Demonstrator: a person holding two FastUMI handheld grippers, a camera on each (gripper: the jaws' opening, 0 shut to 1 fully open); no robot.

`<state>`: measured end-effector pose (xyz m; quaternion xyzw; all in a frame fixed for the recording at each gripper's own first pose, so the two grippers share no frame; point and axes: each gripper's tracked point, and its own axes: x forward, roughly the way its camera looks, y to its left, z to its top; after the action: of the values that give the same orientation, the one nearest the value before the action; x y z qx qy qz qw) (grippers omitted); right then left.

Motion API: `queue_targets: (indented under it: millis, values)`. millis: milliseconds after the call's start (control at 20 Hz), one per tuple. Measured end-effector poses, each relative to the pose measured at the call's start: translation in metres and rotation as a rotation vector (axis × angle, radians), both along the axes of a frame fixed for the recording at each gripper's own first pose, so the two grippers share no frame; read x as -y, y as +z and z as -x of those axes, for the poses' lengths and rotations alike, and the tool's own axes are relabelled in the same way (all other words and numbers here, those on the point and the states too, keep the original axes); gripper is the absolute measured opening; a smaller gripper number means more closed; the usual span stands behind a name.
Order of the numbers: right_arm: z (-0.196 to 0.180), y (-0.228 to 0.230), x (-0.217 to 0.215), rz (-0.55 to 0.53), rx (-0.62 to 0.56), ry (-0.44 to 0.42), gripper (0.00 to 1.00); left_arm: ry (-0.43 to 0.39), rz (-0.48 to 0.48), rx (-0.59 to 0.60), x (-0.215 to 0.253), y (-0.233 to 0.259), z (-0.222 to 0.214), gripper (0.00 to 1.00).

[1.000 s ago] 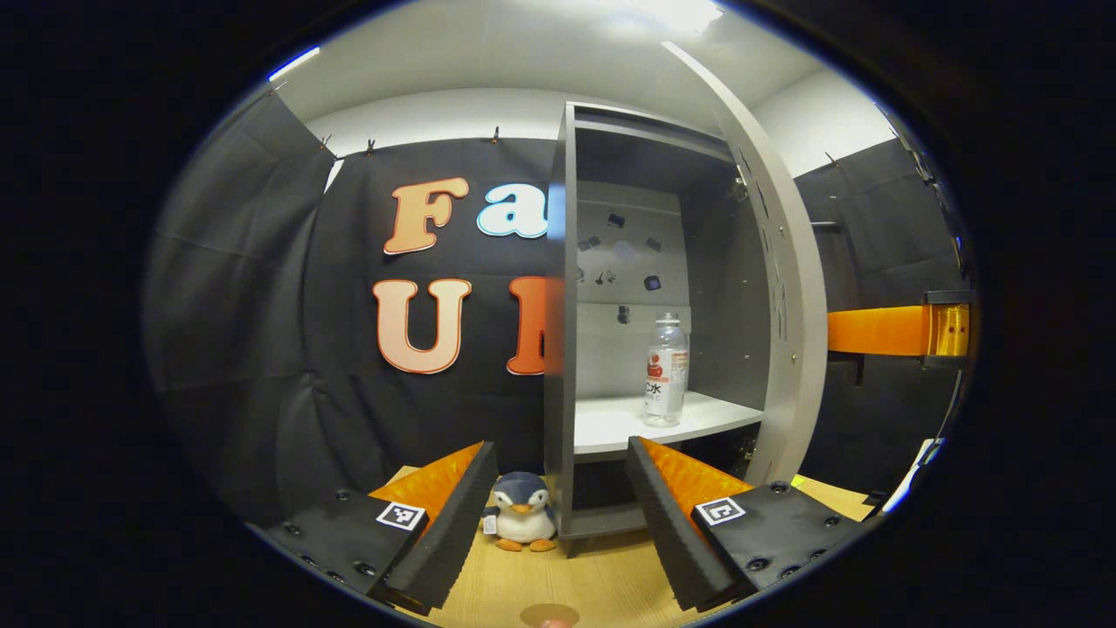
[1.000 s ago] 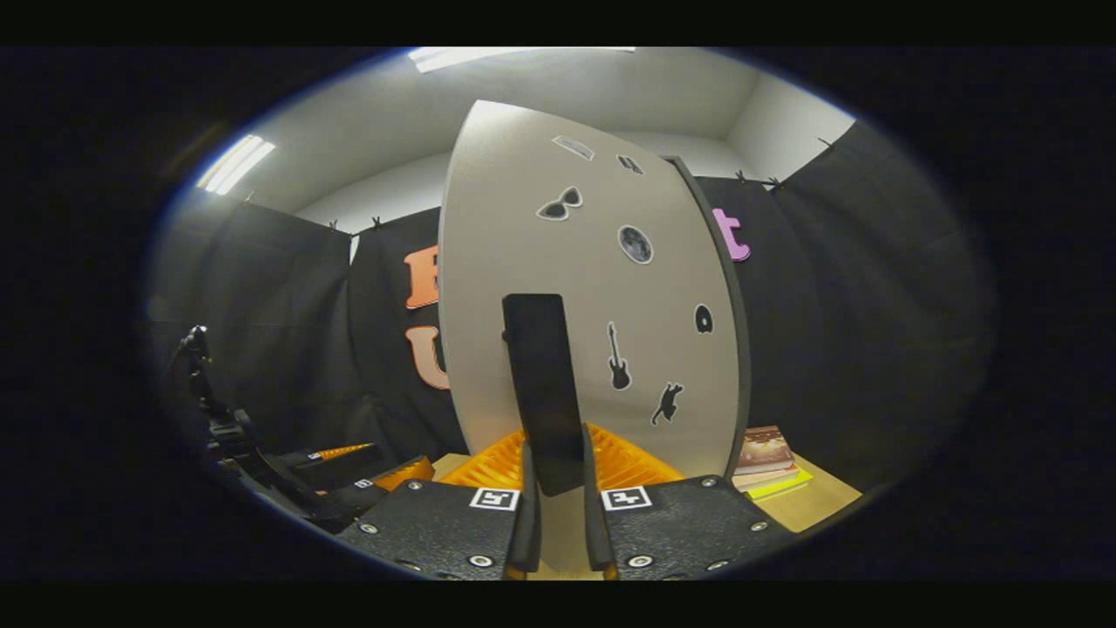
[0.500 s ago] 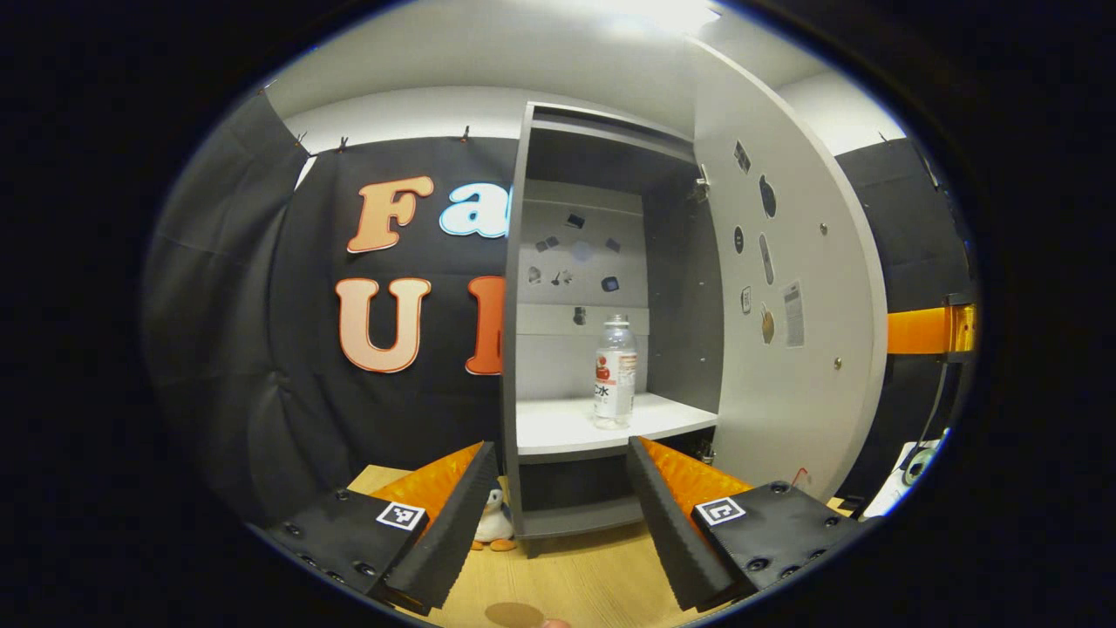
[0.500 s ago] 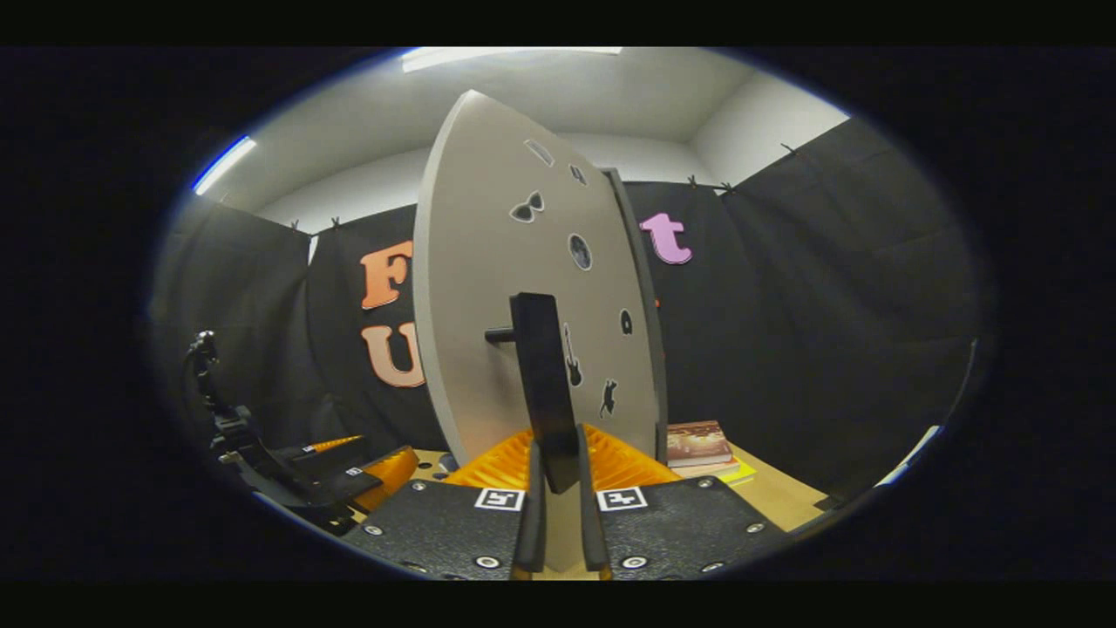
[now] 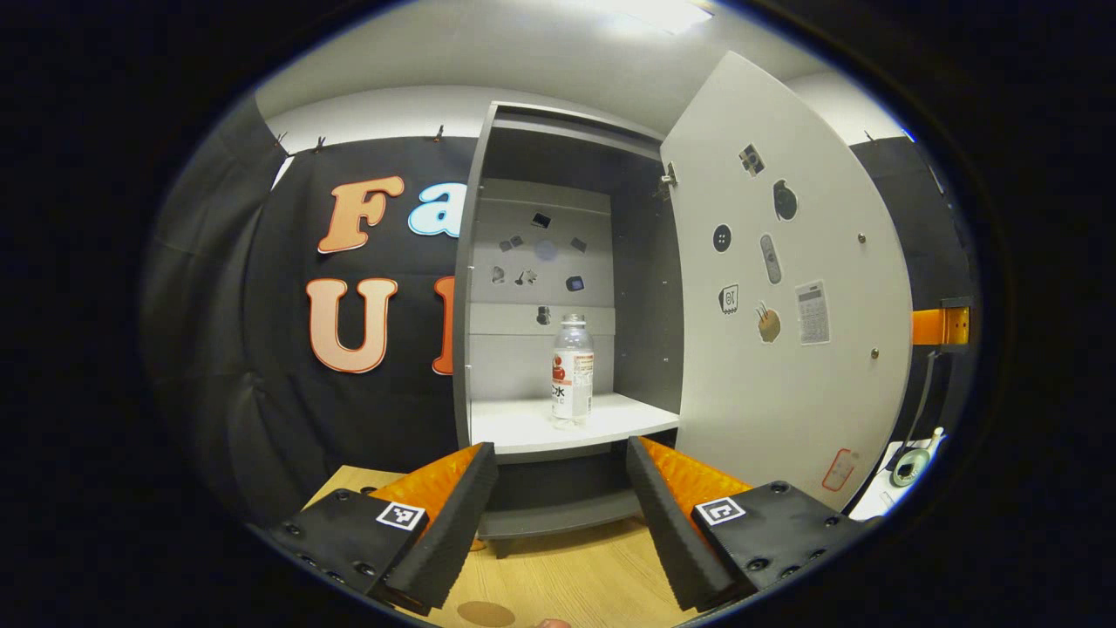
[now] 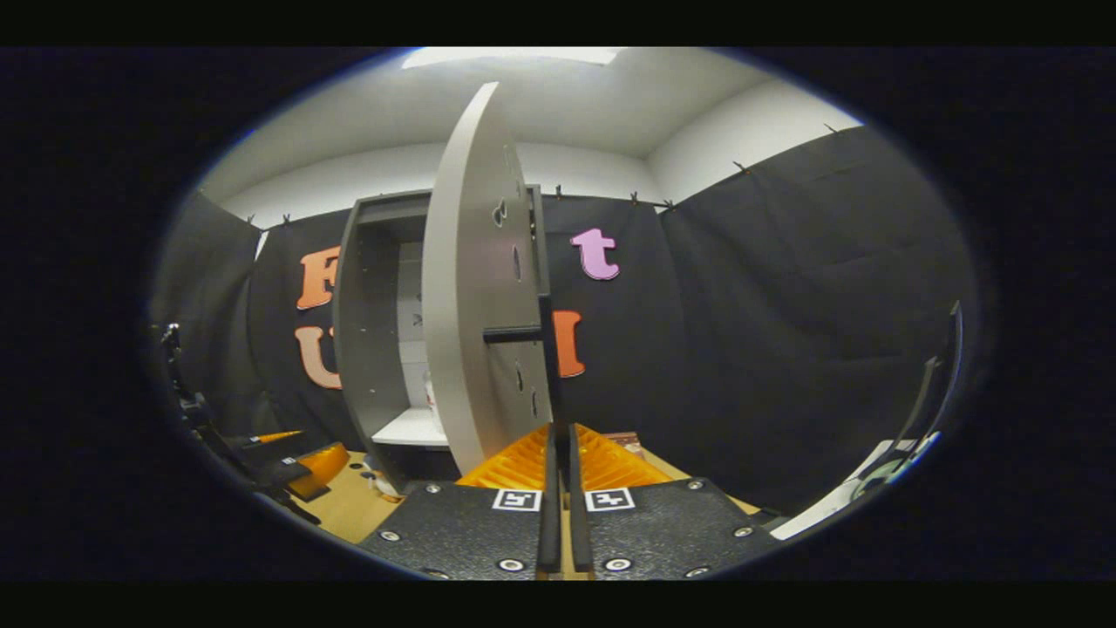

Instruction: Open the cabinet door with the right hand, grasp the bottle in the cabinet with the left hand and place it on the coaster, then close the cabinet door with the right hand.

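The grey cabinet (image 5: 475, 288) stands open, its door (image 5: 785, 288) swung far out to the right. A clear bottle (image 5: 572, 371) with a red-and-white label stands upright on the white shelf (image 5: 514, 429). My left gripper (image 5: 558, 515) is open, in front of and below the shelf, well short of the bottle, which lines up with the gap between its fingers. A brown round coaster (image 5: 486, 613) lies on the wooden table just below that gripper. My right gripper (image 6: 559, 453) is shut on the door's black handle (image 6: 547, 366); the door (image 6: 471, 279) shows nearly edge-on there.
The wooden table (image 5: 575, 576) carries the cabinet. Stickers dot the door's inner face and the cabinet's back wall. A small toy (image 6: 381, 480) sits by the cabinet's foot. The left gripper (image 6: 279, 453) shows at the far left of the right gripper view.
The door has swung much wider open, pulled by my right gripper on the handle. The bottle now sits centred between my left gripper's fingers, and the toy penguin has slipped behind the left finger.
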<state>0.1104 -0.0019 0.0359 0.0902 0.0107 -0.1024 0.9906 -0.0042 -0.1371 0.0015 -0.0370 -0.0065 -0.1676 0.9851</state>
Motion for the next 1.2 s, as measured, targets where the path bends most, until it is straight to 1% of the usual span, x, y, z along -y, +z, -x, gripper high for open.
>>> queue_targets:
  millis: [50,100,150,200,250,450,600,650,700,750,850,900,1050,1200]
  values:
    - [0.001,0.002,0.007,0.017,0.003,0.006,0.03,-0.002,-0.003,0.0,0.001,0.0,0.001,0.97]
    - [0.002,0.001,0.01,0.003,0.004,0.024,0.0,-0.002,-0.006,-0.001,0.004,0.0,0.003,0.97]
    - [0.003,0.0,0.006,-0.01,0.013,0.042,0.0,-0.002,-0.009,0.0,0.004,0.001,0.003,0.97]
    - [0.001,-0.001,0.003,-0.015,0.013,0.061,0.05,0.001,-0.011,0.0,0.005,0.001,0.005,0.97]
    - [0.0,-0.001,0.004,-0.02,0.013,0.071,0.0,0.006,-0.013,-0.001,0.005,0.001,0.006,0.97]
    - [-0.001,-0.003,0.006,-0.021,0.007,0.114,0.05,0.018,-0.011,-0.001,0.004,0.003,0.007,0.97]
    - [-0.001,-0.003,0.005,-0.019,0.014,0.153,0.05,0.02,-0.011,0.0,0.005,0.004,0.009,0.97]
    - [-0.003,-0.003,0.005,-0.033,0.018,0.162,0.05,0.019,-0.011,0.001,0.006,0.005,0.009,0.97]
    - [-0.003,-0.002,0.001,-0.05,0.025,0.173,0.03,0.017,-0.012,0.002,0.006,0.006,0.009,0.97]
    - [-0.004,-0.001,-0.001,-0.06,0.03,0.179,0.05,0.015,-0.013,0.004,0.007,0.005,0.009,0.97]
    - [-0.003,-0.002,0.001,-0.055,0.024,0.172,0.03,0.014,-0.015,0.001,0.007,0.004,0.009,0.97]
    - [-0.002,-0.003,0.005,-0.038,0.016,0.154,0.07,0.012,-0.013,0.0,0.007,0.004,0.008,0.97]
    - [0.003,-0.008,0.02,0.017,-0.02,0.088,0.1,0.002,-0.002,-0.002,0.009,0.006,0.006,0.97]
    - [0.017,-0.018,0.029,0.038,-0.088,0.04,0.15,-0.011,0.003,0.002,0.011,0.007,0.005,0.97]
